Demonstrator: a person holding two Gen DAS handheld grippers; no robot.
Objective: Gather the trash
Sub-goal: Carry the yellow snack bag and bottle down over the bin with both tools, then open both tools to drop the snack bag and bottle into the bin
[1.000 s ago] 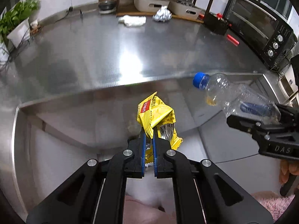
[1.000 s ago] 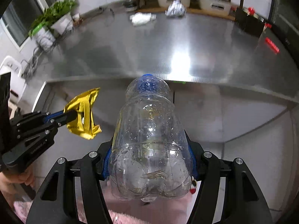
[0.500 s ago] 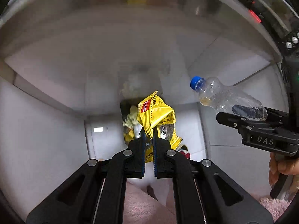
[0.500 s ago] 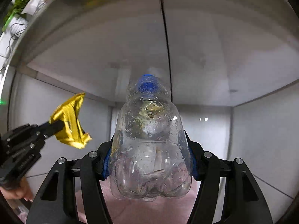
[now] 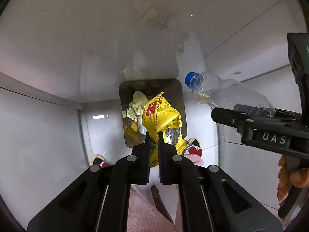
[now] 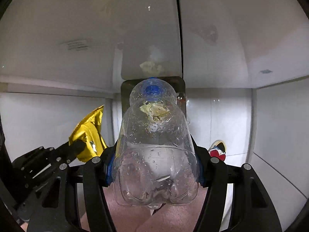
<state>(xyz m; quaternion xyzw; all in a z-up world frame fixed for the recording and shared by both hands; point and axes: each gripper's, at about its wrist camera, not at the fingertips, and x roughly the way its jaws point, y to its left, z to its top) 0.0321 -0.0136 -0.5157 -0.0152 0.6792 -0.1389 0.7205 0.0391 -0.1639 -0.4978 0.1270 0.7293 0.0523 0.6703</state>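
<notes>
My left gripper [image 5: 154, 137] is shut on a crumpled yellow snack wrapper [image 5: 161, 116], which hangs directly over a small open trash bin [image 5: 180, 90] on the floor. The bin holds several crumpled papers and wrappers. My right gripper [image 6: 154, 166] is shut on a clear plastic bottle [image 6: 154, 150] with a blue cap, cap pointing down toward the same bin [image 6: 125, 89]. In the left wrist view the bottle [image 5: 227, 94] and right gripper [image 5: 260, 127] sit to the right of the bin. The right wrist view shows the wrapper [image 6: 88, 133] and left gripper [image 6: 77, 147] at lower left.
White cabinet fronts [image 5: 48, 58] rise behind the bin, with pale floor tiles around it. A person's shoes [image 5: 195, 148] and pink trouser legs [image 5: 146, 208] lie close below the grippers. A hand [image 5: 291, 177] grips the right tool's handle.
Both grippers have dropped from counter height down toward the floor and tilted downward. The steel counter has left view and the trash bin has come in below the wrapper and bottle.
</notes>
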